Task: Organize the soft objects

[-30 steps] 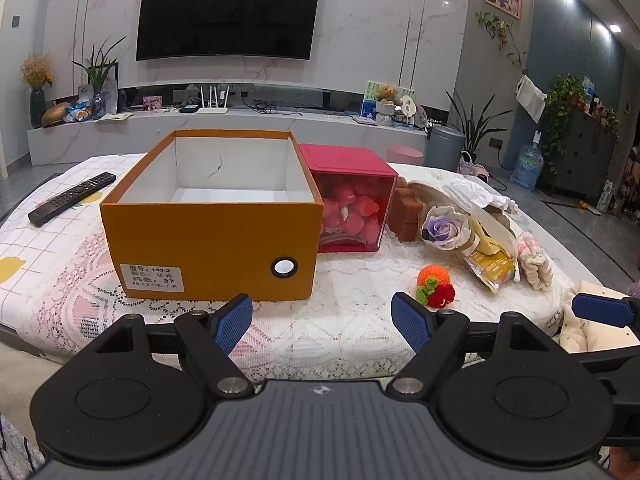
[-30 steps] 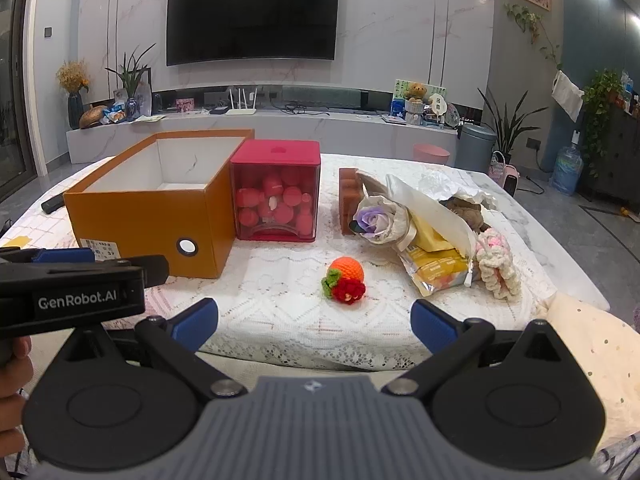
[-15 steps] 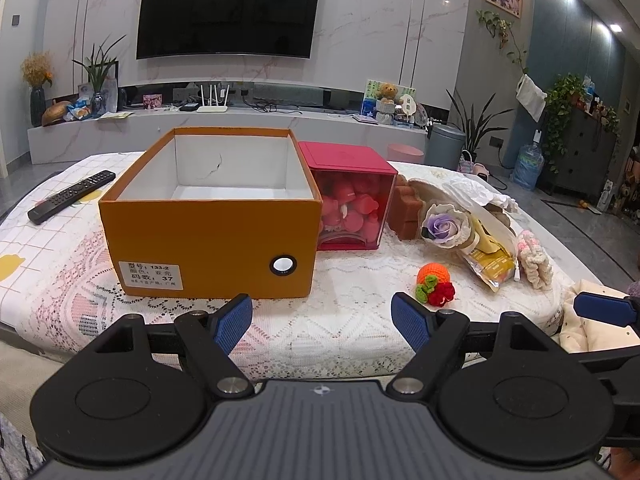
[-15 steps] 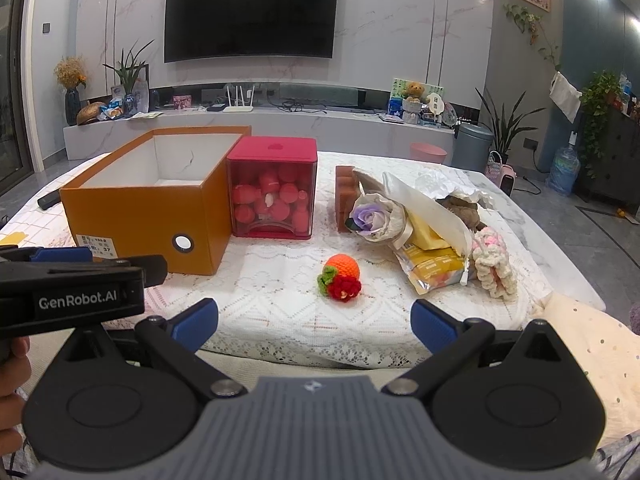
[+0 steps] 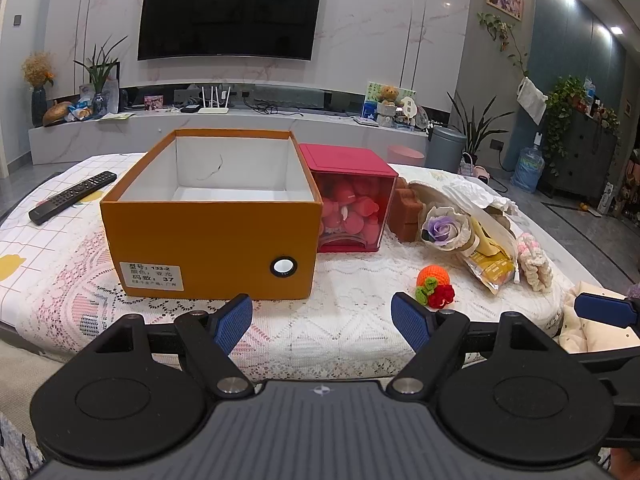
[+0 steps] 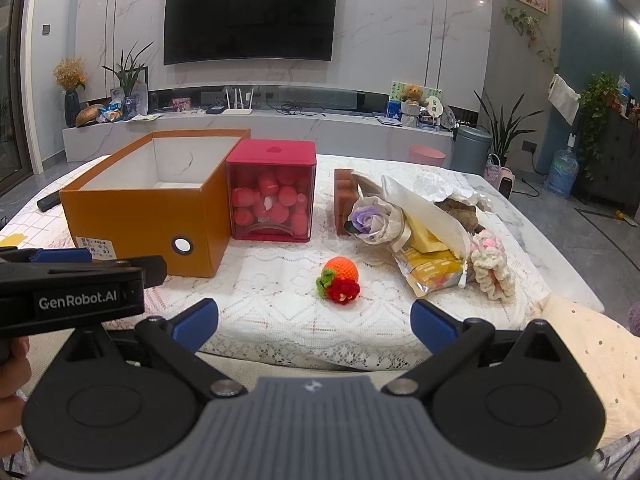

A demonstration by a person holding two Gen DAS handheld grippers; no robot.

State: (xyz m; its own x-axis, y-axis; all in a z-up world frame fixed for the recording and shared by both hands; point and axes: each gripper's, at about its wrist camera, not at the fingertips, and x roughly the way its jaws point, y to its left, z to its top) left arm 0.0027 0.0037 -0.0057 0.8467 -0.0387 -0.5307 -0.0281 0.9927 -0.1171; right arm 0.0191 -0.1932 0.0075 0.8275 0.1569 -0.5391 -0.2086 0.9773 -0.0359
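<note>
A person's two handheld claws hover at the near edge of a lace-covered worktop (image 5: 320, 320), the sorting apparently not yet begun. The left claw (image 5: 322, 322) stands wide open and empty; the right claw (image 6: 316, 322) likewise gapes with nothing between its blue pads. The open orange cardboard box (image 5: 212, 248), the likely destination, shows only its bare white lining. Just beside it stands a red-lidded clear plastic bin (image 5: 352, 208) already filled with pink and red pieces. Everything else waits loose to the right: a small orange-and-red crocheted fruit (image 6: 340, 278) lying alone nearest the claws, a paper-wrapped purple fabric rose (image 6: 370, 220), a yellow snack packet (image 6: 432, 268) and a cream-and-pink knitted piece (image 6: 490, 268).
</note>
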